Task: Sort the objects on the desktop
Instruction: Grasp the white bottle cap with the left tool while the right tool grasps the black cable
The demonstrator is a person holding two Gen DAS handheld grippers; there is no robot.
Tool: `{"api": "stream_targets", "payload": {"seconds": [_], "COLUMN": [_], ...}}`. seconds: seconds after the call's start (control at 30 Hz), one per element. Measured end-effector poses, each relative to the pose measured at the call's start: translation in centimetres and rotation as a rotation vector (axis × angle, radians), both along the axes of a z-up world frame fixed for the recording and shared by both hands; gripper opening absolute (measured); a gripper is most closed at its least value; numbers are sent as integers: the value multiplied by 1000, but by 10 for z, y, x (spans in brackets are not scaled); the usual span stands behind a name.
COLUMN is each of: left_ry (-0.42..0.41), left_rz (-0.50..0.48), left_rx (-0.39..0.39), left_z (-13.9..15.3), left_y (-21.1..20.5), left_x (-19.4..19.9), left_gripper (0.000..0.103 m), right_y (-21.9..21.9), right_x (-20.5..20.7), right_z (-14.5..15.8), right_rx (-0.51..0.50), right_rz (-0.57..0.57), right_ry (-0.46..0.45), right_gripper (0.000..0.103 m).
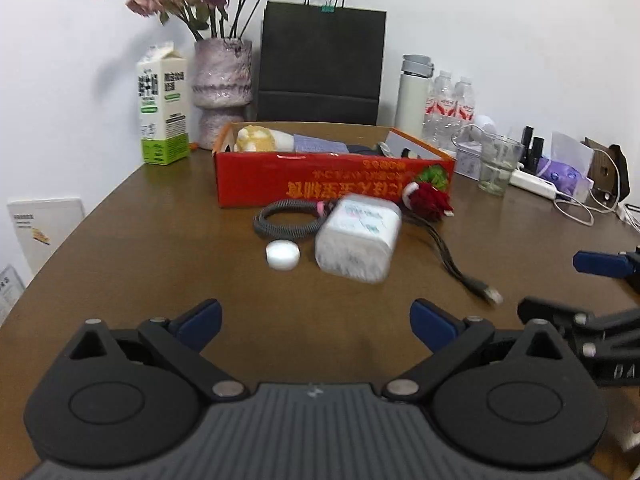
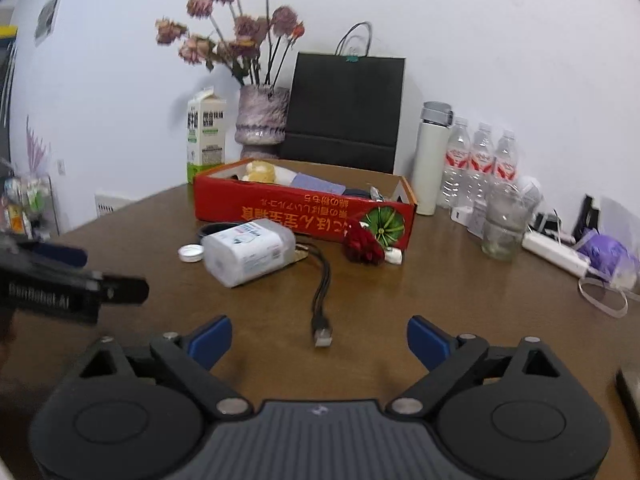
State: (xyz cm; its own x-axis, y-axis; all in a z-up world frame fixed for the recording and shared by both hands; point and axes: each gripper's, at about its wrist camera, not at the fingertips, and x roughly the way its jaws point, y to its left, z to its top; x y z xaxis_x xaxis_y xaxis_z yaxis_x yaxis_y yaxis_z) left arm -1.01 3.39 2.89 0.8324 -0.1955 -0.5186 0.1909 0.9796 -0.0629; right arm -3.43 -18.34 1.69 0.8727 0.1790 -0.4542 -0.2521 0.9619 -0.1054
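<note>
Brown wooden table (image 1: 140, 240) fills the lower half of both views, with a white wall behind it. A red cardboard box (image 1: 332, 180) sits at frame center, its printed text upside down; the contents (a yellow soft item, a purple cloth, dark items) are only partly visible over the rim.

Loose items lie just in front of the box:
- Tissue pack (image 1: 358, 238), on its side and motion-blurred in the left wrist view; label unreadable.
- White cap (image 1: 283, 255), just left of the tissue pack.
- Coiled gray band (image 1: 288, 220), partly hidden behind the tissue pack.
- Red flower (image 1: 430, 200), touching the box front at its right end.
- Black cable (image 2: 320, 292), running from behind the tissue pack toward the camera; its far end is hidden.

Left gripper (image 1: 316, 326): jaws spread wide, holding nothing, low over the table at the bottom of the frame. Right gripper (image 2: 319, 340): jaws spread wide, holding nothing, with the cable plug lying between its fingertips on the table. Each gripper appears cut off at the edge of the other's view.

Along the back stand a milk carton (image 1: 164, 108), vase (image 1: 222, 92), black bag (image 1: 320, 64), thermos (image 1: 414, 92) and water bottles (image 2: 476, 164). Clutter at the right edge is blurred.
</note>
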Motion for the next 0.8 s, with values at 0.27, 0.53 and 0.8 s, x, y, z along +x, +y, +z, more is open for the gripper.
{"api": "stream_targets", "payload": {"seconds": [0.27, 0.53, 0.8], "left_ry": [86, 130, 103], "left_rz": [-17, -31, -30], "left_rx": [4, -42, -51], "left_z": [-9, -25, -25], "left_y": [15, 23, 26], "left_x": [82, 113, 113], "left_gripper": [79, 60, 29], "right_y": [8, 11, 4], "right_x": [95, 144, 147], "right_z": [-14, -27, -30], "right_rx": [19, 39, 83], "right_rz": [52, 42, 20], "right_ry": [98, 163, 175], "right_gripper": [70, 31, 5]}}
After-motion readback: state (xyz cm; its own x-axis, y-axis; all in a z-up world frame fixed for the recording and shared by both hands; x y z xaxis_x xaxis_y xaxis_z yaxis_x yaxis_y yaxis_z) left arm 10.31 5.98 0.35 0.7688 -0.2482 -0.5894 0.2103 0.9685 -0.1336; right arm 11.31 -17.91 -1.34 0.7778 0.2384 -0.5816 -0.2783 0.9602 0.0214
